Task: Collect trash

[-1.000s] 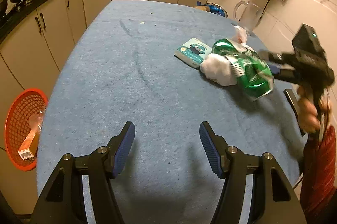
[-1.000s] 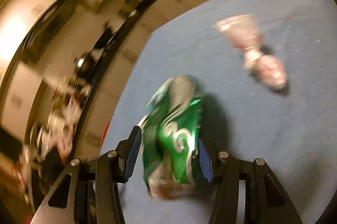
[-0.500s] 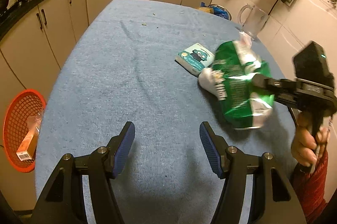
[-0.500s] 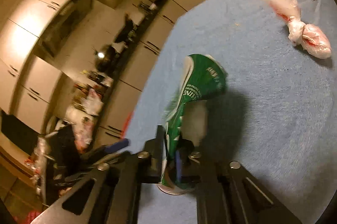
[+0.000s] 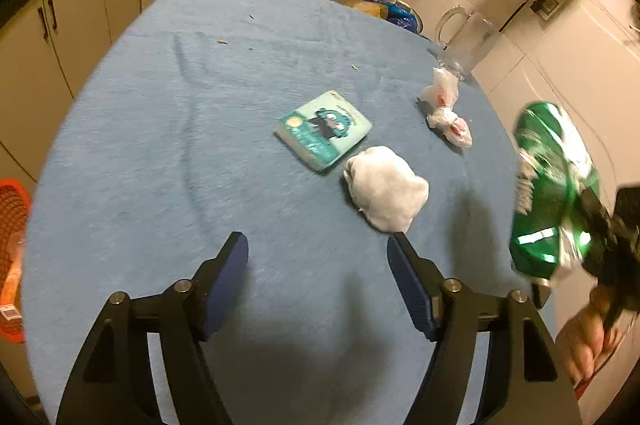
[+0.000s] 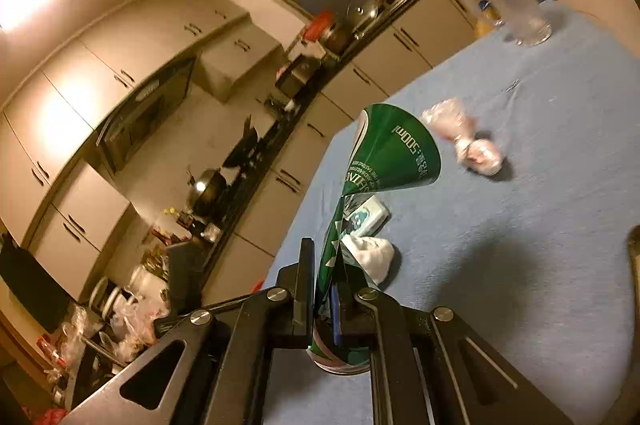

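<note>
Right gripper (image 6: 322, 285) clamped tight on crushed green can (image 6: 384, 153), lifted off blue table (image 5: 140, 145), at 3 o'clock in left view. Left gripper (image 5: 318, 265) spread wide, empty, low over table. White wad (image 5: 384, 193) at 12 o'clock beyond its fingers; teal packet (image 5: 324, 129) and knotted bag (image 5: 446, 113) farther on.

Crushed green can (image 6: 394, 153), "500ml" printed upside down

Left claw (image 5: 318, 261) spread wide above the table, right claw (image 6: 322, 289) pinched tight, raised and tilted

I see bare blue tabletop (image 5: 160, 145) left of the teal packet (image 5: 323, 129). Right of that packet, a white wad (image 5: 386, 193) and knotted plastic bag (image 5: 446, 113) crowd my path, a glass pitcher (image 5: 464, 41) beyond.
</note>
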Tool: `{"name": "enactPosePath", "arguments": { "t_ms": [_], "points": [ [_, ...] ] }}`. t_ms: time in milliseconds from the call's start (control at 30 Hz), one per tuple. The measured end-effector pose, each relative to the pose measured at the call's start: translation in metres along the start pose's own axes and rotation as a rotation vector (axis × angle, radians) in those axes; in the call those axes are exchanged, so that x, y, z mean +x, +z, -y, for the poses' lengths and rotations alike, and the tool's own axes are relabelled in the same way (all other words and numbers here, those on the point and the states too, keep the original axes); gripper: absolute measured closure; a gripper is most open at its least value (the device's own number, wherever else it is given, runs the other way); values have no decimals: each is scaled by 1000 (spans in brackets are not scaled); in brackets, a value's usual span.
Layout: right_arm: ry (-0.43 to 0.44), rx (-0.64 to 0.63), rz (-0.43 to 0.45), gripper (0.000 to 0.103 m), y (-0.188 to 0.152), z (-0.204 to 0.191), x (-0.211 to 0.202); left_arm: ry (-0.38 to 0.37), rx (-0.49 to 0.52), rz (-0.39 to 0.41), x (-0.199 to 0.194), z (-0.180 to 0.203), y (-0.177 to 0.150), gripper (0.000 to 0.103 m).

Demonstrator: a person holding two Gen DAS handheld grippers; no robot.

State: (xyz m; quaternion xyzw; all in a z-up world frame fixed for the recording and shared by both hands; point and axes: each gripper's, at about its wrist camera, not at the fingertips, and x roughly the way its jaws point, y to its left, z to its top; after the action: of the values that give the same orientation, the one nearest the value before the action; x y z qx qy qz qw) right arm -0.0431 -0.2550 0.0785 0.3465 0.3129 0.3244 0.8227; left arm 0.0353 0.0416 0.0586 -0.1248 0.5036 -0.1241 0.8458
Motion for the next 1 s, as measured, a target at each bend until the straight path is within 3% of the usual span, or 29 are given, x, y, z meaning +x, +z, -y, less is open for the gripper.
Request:
{"name": "enactPosePath", "arguments": {
  "t_ms": [267, 467, 600, 700, 833, 1000],
  "points": [
    [-63, -17, 37, 96, -8, -2, -17, -79, -132, -28, 30, 22, 27, 32],
    [-73, -7, 72, 96, -11, 1, -27, -8, -120, -53, 63, 45, 31, 32],
    [-84, -15, 89, 96, -14, -2, -37, 14, -60, -66, 77, 50, 22, 53],
    [-94, -18, 94, 96, -16, -6, -40, 20, -4, -31, 66, 51, 13, 64],
    [-125, -48, 91, 96, -25, -14, -33, 61, 65, 38, 35, 39, -14, 65],
    [-132, -86, 25, 96, -48, -31, 3, 121, 84, 133, -9, 15, -42, 65]
  ]
}}
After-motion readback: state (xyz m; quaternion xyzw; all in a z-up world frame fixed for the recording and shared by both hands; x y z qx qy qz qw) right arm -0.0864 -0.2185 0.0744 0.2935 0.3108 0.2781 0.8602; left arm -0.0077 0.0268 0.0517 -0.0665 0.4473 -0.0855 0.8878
